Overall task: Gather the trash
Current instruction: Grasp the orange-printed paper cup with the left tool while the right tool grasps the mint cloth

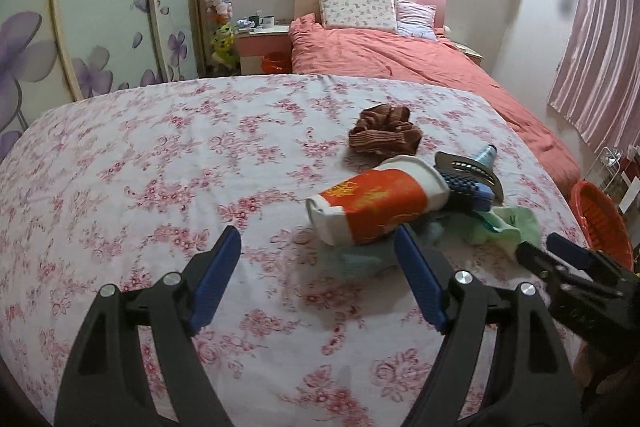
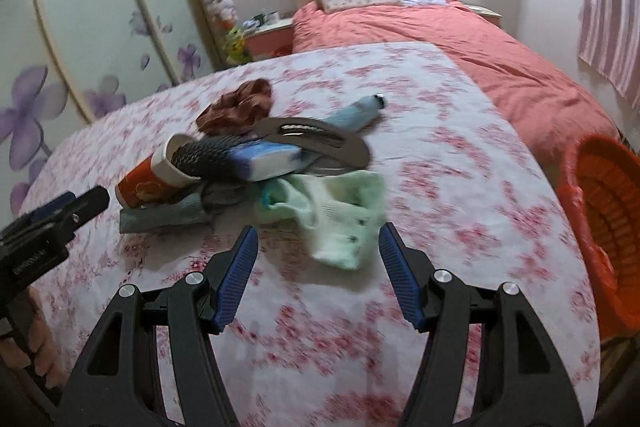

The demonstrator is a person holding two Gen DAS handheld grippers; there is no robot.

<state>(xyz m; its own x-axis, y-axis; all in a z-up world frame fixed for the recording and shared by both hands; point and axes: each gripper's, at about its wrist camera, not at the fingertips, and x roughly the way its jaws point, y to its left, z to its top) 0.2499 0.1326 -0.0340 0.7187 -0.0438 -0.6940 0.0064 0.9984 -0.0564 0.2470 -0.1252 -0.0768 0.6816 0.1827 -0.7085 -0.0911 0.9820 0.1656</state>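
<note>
Left wrist | paper cup (image 1: 376, 205): orange-white, on its side | brush (image 1: 466, 187) in mouth

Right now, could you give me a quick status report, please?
Left gripper open, empty. Right gripper open, empty, before mint sock. Paper cup on its side, hairbrush inside. Orange basket at table's right.

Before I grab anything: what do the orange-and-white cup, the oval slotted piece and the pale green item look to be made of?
The cup looks like paper: matte white rim, printed orange band, lying on its side. The oval slotted piece seems metal, grey with a dull sheen and thin rigid edges. The pale green item looks like soft knit fabric, ribbed and crumpled, probably a sock.
</note>
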